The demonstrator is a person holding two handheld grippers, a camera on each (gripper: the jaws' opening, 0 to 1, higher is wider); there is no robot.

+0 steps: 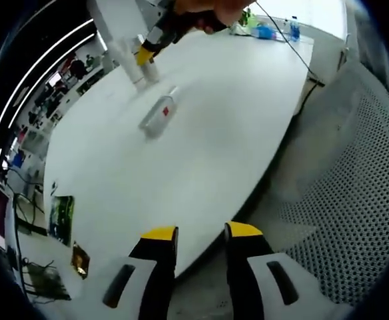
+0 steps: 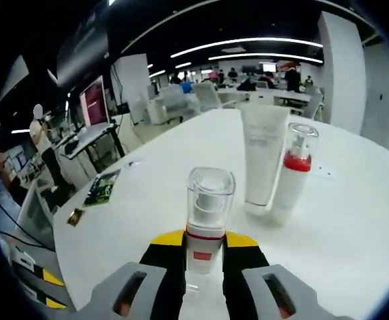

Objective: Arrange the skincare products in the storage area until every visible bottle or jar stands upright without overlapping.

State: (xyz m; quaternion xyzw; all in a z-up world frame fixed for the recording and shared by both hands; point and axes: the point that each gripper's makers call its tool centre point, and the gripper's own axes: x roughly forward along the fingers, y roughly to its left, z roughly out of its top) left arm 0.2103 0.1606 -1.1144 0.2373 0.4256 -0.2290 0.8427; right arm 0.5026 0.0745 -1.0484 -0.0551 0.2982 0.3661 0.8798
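Skincare bottle (image 2: 208, 220): clear plastic, squarish w/ rounded corners, see-thru cap over white pump, red band + red label; upright on the white table (image 2: 354, 220), right in front of my right cam.
Right gripper (image 2: 204, 241): yellow-tipped black jaws sit either side of bottle base, pressed to it – I read that as clamped on it.
White tube (image 2: 264, 160): matte, flat-sided, widest at top, standing cap-down further back on table.
Pump bottle (image 2: 293, 175): slim white body, red collar, clear cap, upright, touching the tube's right side.
Left cam: another bottle (image 1: 159, 116) lies on its side mid-table, clear, red label, blurred.
Left gripper (image 1: 202, 233): jaws apart, nothing between, poised over table edge near a perforated white mesh chair (image 1: 354, 193).
Far end, left cam: a hand (image 1: 204, 10) holds the other yellow-tipped tool tilted down at the standing white containers (image 1: 141, 67).
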